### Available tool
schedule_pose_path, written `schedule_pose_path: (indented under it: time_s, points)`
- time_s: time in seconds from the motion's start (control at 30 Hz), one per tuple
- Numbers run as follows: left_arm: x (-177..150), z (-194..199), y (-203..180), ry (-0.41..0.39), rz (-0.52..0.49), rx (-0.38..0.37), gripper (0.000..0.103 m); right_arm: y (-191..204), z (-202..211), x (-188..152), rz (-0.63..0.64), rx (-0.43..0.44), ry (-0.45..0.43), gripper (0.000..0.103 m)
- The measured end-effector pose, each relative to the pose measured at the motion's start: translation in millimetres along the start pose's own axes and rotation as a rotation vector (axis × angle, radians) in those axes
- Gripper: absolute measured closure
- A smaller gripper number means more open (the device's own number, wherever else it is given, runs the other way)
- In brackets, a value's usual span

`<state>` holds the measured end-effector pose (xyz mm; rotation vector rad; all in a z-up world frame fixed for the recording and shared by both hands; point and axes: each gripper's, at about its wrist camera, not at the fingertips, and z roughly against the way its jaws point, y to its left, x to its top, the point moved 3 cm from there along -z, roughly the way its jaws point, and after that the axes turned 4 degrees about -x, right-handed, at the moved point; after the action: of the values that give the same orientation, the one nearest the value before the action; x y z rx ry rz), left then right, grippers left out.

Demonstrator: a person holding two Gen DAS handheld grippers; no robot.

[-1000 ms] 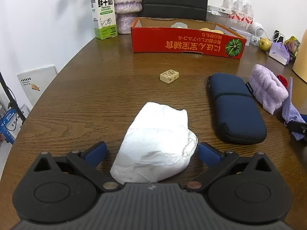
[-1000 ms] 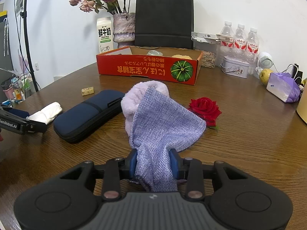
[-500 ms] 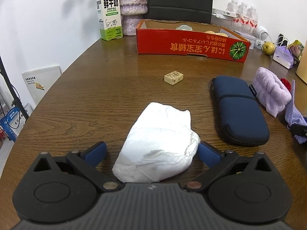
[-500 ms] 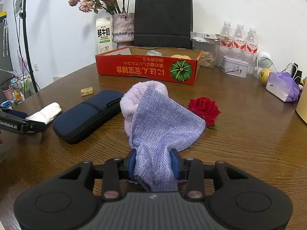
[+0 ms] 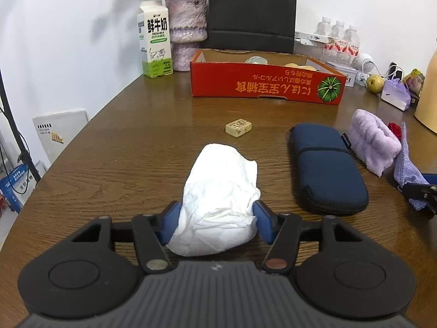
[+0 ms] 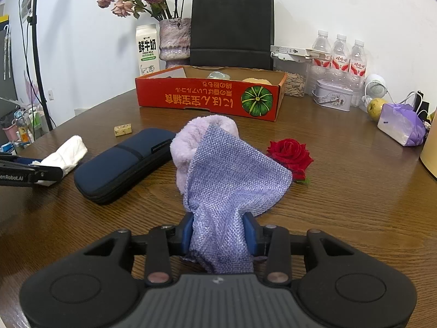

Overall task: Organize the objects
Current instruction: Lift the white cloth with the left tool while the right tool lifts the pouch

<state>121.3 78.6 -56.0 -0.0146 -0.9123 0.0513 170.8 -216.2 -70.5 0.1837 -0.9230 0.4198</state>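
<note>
My left gripper [image 5: 217, 220] is shut on a crumpled white cloth [image 5: 221, 196] that rests on the wooden table; the cloth also shows in the right wrist view [image 6: 65, 154]. My right gripper [image 6: 220, 232] is shut on a blue-purple woven cloth [image 6: 232, 175], held just above the table. A red cardboard box [image 5: 266, 83] with a few items inside stands at the back; it also shows in the right wrist view [image 6: 210, 97]. A navy zip case [image 5: 325, 169], a fluffy lilac towel [image 5: 372, 142] and a red rose [image 6: 291, 153] lie between the grippers.
A small beige block [image 5: 238, 128] lies in front of the box. A milk carton [image 5: 155, 46], a flower vase [image 5: 185, 32] and a black paper bag [image 5: 251, 13] stand at the back. Water bottles [image 6: 340, 57], a tin [image 6: 331, 98] and a purple pouch [image 6: 401, 125] crowd the right.
My left gripper has closed its fingers onto the white cloth and tilted up. My right gripper still holds the woven cloth, almost unmoved.
</note>
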Motion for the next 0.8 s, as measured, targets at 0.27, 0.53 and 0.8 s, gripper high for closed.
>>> schedule_pose_path:
  time_s: [0.27,0.53,0.8]
  points:
    - [1.3,5.9,-5.6,-0.036,-0.004,-0.013,0.051,-4.9,6.8,-1.6,-0.022,-0.022,-0.027,0.075]
    - [8.2,14.2,-10.7,-0.075,-0.008,-0.025,0.054,-3.3,12.9,-0.7,-0.029,-0.028,-0.065,0.08]
    - [21.5,19.2,-22.9,-0.116,-0.018,-0.051,0.054,-2.4,14.6,3.0,-0.037,-0.037,-0.095,0.081]
